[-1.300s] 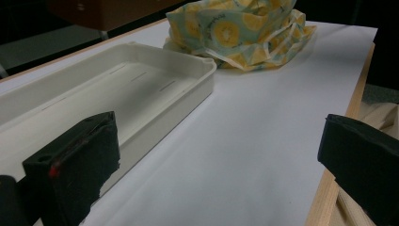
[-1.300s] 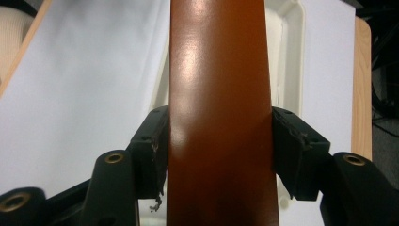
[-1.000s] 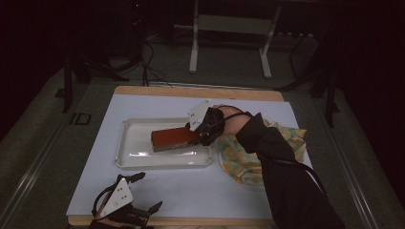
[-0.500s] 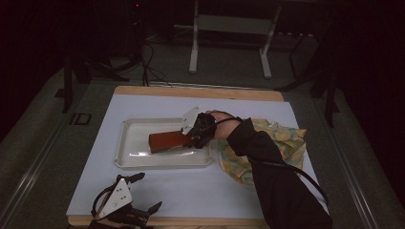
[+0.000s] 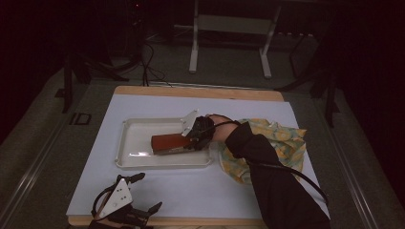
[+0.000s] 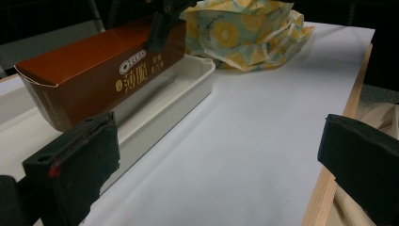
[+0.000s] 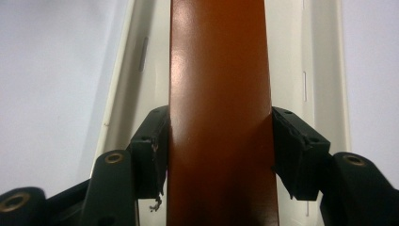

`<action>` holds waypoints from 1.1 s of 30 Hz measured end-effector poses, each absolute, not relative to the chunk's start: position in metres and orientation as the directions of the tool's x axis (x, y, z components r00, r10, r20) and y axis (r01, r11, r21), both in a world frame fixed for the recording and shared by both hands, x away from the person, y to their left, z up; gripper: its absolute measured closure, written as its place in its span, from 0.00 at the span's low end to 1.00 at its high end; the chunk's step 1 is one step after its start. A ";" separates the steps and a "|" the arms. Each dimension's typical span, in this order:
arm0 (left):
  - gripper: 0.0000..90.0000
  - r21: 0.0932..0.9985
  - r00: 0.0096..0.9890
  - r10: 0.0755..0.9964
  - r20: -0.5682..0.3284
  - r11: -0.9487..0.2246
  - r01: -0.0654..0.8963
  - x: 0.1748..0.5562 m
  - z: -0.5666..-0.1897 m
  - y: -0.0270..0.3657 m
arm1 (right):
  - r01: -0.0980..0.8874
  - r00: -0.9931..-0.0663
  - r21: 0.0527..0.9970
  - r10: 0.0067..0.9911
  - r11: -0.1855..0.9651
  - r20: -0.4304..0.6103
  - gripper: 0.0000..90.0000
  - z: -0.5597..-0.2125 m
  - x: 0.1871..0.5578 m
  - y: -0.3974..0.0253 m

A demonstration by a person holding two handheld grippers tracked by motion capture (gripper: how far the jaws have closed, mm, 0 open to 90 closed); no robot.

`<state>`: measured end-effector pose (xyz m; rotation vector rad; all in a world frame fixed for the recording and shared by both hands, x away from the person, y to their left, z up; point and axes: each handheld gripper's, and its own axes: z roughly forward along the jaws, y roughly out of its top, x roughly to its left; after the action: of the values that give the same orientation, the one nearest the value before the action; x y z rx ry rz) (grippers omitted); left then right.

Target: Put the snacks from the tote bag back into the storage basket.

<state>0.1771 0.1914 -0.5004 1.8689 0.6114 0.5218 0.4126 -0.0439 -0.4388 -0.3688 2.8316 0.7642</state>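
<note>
The right gripper is clamped on the brown Oreo box, both pads pressed flat against its long sides. The box is held inside the white tray, its long axis run from 3 to 9 o'clock, the free end pointed toward 9. Bare tray floor is left at 9 and 12 o'clock. A yellow cloth is bunched at 3 o'clock. The left gripper, at 7 o'clock by the table's near edge, is spread wide and empty.

Crumpled yellow cloth beside tray
</note>
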 end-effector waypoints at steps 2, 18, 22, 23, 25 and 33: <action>0.00 0.934 0.773 0.630 0.070 -0.314 0.172 0.177 -0.500 0.191 | -0.276 -0.954 0.472 -0.182 0.837 -0.236 0.47 -0.443 0.414 -0.044; 0.00 0.934 0.775 0.628 0.070 -0.315 0.171 0.177 -0.501 0.191 | -0.252 -0.963 0.455 -0.175 0.854 -0.206 0.47 -0.463 0.421 -0.042; 0.00 0.935 0.774 0.630 0.067 -0.310 0.172 0.177 -0.500 0.192 | -0.250 -0.964 0.452 -0.176 0.856 -0.200 0.47 -0.467 0.422 -0.041; 0.00 0.935 0.774 0.630 0.067 -0.309 0.171 0.177 -0.500 0.192 | -0.247 -0.965 0.449 -0.173 0.859 -0.199 0.47 -0.468 0.422 -0.041; 0.00 0.936 0.774 0.630 0.067 -0.309 0.170 0.177 -0.500 0.192 | -0.241 -0.966 0.448 -0.171 0.861 -0.193 0.47 -0.470 0.423 -0.040; 0.00 0.937 0.777 0.626 0.065 -0.306 0.169 0.177 -0.500 0.192 | -0.227 -0.971 0.449 -0.164 0.864 -0.175 0.47 -0.473 0.426 -0.039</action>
<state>0.1768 0.1921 -0.5003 1.8591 0.6095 0.5140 0.4256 -0.0395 -0.4735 -0.3068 2.9059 0.7246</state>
